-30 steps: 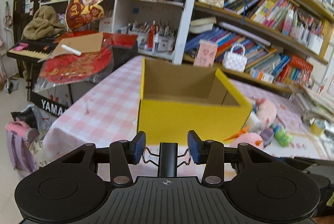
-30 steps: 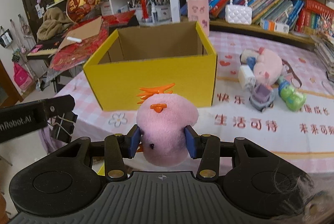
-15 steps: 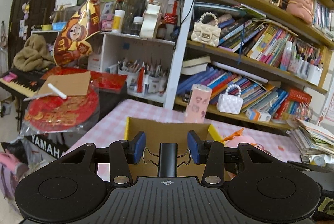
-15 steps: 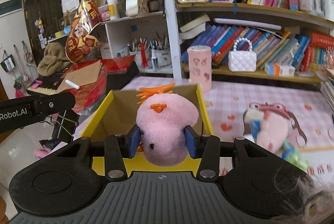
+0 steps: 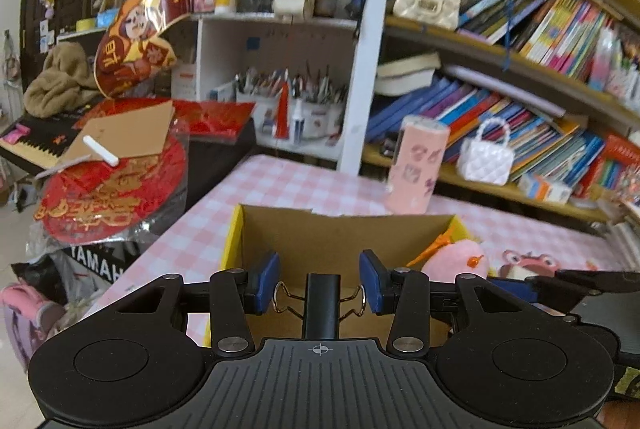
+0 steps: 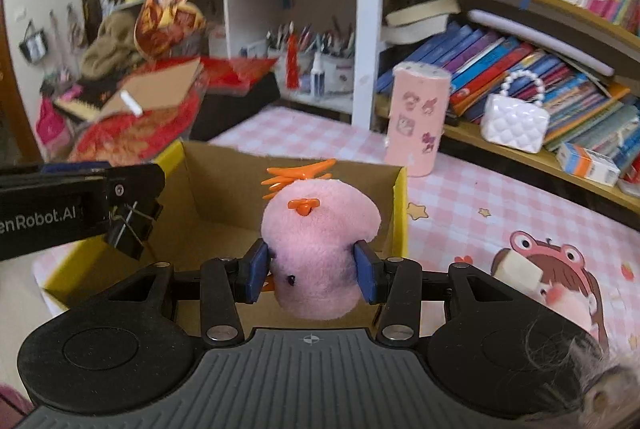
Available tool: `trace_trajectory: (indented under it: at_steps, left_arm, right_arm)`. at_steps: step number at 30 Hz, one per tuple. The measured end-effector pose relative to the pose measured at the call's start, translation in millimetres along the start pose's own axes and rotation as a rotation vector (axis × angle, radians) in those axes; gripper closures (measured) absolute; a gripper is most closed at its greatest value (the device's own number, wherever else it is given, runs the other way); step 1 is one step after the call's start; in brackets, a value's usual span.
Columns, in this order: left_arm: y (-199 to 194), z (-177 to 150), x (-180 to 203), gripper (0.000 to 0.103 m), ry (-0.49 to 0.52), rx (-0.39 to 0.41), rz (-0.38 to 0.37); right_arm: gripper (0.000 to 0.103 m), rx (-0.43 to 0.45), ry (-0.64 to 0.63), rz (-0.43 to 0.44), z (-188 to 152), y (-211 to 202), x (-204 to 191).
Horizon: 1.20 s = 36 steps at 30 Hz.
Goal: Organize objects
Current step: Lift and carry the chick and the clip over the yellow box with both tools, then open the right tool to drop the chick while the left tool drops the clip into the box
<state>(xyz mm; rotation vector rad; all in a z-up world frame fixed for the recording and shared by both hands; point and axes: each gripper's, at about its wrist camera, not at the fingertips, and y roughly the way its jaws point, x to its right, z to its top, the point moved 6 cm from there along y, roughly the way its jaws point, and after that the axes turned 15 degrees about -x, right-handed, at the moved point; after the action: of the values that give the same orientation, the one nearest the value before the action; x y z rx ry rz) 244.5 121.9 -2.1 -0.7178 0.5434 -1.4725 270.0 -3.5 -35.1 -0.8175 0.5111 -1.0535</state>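
A yellow cardboard box (image 5: 232, 241) with a brown inside stands open on the pink checked table. My left gripper (image 5: 320, 283) is shut on a black binder clip (image 5: 322, 299) and holds it over the box's near edge; the clip also shows in the right wrist view (image 6: 130, 229). My right gripper (image 6: 312, 271) is shut on a pink plush chick (image 6: 318, 249) with an orange crest, above the box (image 6: 400, 213) near its right wall. The chick also shows in the left wrist view (image 5: 456, 263).
A pink cylinder tin (image 6: 416, 117) stands behind the box. A white quilted handbag (image 6: 514, 117) sits on the low shelf among books. A pink frog print (image 6: 548, 269) marks the tablecloth at right. A red decoration and cardboard (image 5: 116, 165) lie on a keyboard at left.
Both grippers have moved forward and tipped down, so more of the box's inside shows under them. The clip and the chick stay gripped.
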Motion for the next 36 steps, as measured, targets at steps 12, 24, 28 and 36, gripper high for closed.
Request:
trace_trajectory:
  at_steps: [12, 24, 28, 36]
  left_arm:
    - [47, 2, -2, 0.061, 0.001, -0.095, 0.080]
    - [63, -10, -2, 0.060, 0.002, -0.147, 0.110]
    - [64, -9, -2, 0.060, 0.002, -0.145, 0.110]
    - [50, -7, -4, 0.059, -0.024, -0.100, 0.069]
  right_arm:
    - [0.061, -0.144, -0.204, 0.035, 20, 54, -3]
    - [0.061, -0.254, -0.334, 0.056, 18, 73, -17]
    - [0.060, -0.253, -0.335, 0.058, 18, 73, -17]
    - [0.038, -0.165, -0.311, 0.052, 22, 60, -14]
